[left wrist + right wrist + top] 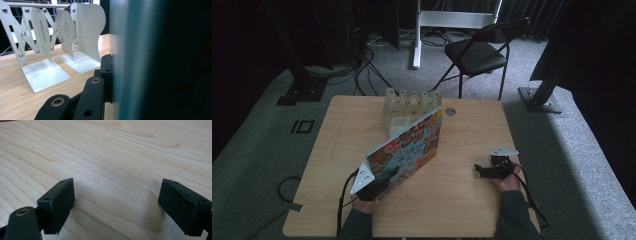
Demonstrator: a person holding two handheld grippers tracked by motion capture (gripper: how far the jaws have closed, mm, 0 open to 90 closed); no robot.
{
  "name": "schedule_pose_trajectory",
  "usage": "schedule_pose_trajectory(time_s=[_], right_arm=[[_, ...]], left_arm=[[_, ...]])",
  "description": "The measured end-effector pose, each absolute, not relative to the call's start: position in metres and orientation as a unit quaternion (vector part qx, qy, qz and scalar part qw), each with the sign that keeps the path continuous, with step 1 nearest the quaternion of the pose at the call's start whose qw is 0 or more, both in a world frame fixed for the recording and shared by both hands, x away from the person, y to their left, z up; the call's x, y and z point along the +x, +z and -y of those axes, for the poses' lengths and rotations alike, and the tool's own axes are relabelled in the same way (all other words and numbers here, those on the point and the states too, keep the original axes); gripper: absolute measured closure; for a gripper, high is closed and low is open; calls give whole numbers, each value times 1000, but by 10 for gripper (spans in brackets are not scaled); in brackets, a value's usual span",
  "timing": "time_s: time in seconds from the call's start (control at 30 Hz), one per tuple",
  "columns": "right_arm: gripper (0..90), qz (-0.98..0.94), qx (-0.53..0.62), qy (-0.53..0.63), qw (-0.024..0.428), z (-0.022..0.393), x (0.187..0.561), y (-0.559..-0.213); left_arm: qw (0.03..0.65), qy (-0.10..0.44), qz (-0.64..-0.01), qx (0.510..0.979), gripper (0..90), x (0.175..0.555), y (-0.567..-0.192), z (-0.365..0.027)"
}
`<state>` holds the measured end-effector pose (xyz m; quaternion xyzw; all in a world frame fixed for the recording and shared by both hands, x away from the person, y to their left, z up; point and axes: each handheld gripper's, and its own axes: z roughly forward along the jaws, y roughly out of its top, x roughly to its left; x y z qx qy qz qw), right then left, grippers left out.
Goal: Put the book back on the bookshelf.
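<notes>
The left gripper (382, 184) is clamped on the near lower edge of a thin flat book with a bright, many-coloured cartoon cover (409, 147), holding it tilted up on edge over the middle of the pale wooden bench (467, 200). Just behind the book, at the bench's far edge, stands a row of silvery metal bookends (409, 107). Well apart to the right, the right gripper (482, 171) rests low over bare wood, its jaws spread wide with nothing between them.
</notes>
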<state>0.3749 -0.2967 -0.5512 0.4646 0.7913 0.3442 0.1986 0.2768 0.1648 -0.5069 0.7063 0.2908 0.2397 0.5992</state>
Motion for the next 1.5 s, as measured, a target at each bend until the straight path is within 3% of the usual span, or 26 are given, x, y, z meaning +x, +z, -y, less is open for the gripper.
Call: schedule_pose_trajectory(time_s=[1.5], right_arm=[[134, -792, 464, 344, 199, 297, 375, -551]], left_arm=[[599, 246, -331, 686, 811, 277, -501, -194]])
